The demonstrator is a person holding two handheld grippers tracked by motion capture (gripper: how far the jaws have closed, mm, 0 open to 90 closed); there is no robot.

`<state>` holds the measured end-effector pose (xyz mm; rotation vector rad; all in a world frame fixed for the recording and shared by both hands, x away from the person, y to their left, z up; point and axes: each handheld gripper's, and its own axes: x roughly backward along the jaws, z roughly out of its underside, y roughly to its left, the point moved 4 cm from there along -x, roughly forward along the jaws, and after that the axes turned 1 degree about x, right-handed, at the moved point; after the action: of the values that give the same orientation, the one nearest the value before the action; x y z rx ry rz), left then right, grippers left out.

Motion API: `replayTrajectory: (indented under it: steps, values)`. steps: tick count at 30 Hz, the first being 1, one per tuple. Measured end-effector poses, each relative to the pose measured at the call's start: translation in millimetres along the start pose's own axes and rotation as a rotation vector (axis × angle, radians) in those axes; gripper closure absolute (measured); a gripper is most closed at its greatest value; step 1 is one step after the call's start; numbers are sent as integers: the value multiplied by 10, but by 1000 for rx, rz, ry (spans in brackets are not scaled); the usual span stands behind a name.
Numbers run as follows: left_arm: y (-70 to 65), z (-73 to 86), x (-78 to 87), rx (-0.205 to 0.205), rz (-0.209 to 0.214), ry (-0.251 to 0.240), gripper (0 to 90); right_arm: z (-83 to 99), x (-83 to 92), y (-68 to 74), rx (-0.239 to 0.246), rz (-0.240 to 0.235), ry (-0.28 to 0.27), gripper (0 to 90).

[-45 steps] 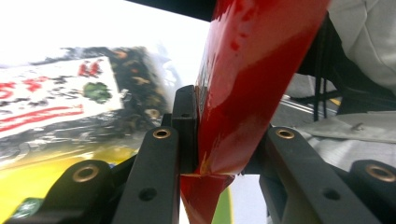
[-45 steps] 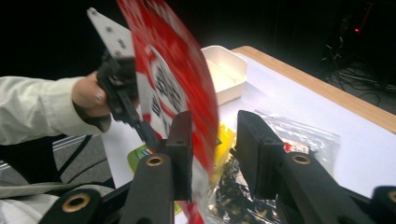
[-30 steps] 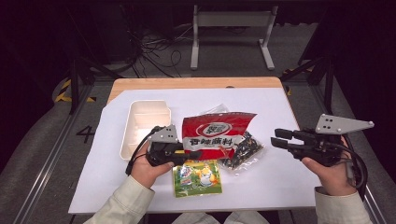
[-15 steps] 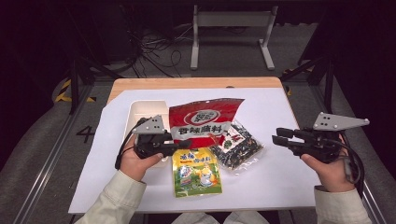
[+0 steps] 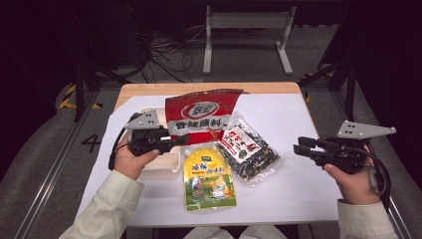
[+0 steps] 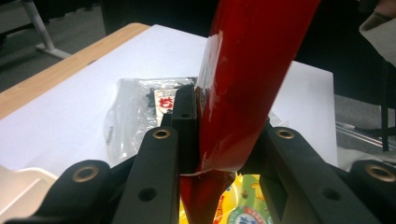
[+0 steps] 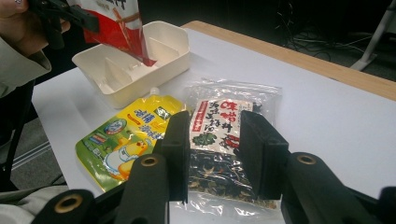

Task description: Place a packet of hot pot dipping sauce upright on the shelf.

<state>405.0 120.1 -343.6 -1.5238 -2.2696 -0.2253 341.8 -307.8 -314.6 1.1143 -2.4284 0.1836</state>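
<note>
Between the left tongs (image 6: pixel 198 135) — red packet (image 5: pixel 201 117), pinched, above the white tray (image 7: pixel 135 70); right tongs (image 7: pixel 215 140) apart.

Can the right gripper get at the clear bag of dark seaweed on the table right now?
Probably yes. The right gripper is open and holds nothing, and the clear seaweed bag lies flat straight ahead of its jaws, with bare white table between.

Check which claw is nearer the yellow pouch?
Left. The left claw, clamping the red bag, sits just up-left of the yellow pouch; the right claw is across the clear packet.
</note>
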Motion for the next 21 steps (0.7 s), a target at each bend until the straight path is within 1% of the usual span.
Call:
replayTrajectory:
  steps: [3, 6, 9, 11, 14, 15, 17, 21]
  values:
    - [78, 9, 30, -3, -18, 1, 743, 14, 7, -5, -6, 2, 0, 632]
    - [148, 20, 61, 3, -37, 1, 743, 26, 18, -13, -13, 5, 1, 629]
    - [208, 31, 104, 8, -58, -17, 744, 38, 29, -22, -18, 7, 1, 627]
    - [248, 36, 139, 5, -70, -26, 746, 45, 33, -27, -20, 8, 2, 626]
    - [298, 46, 192, 26, -86, -35, 748, 52, 35, -33, -23, 7, 2, 625]
    - [323, 48, 211, 20, -92, -33, 748, 55, 36, -34, -24, 7, 3, 625]
    - [360, 57, 239, 34, -104, -37, 748, 59, 38, -36, -26, 8, 3, 624]
    - [451, 80, 299, 45, -132, -33, 748, 67, 44, -41, -31, 7, 2, 623]
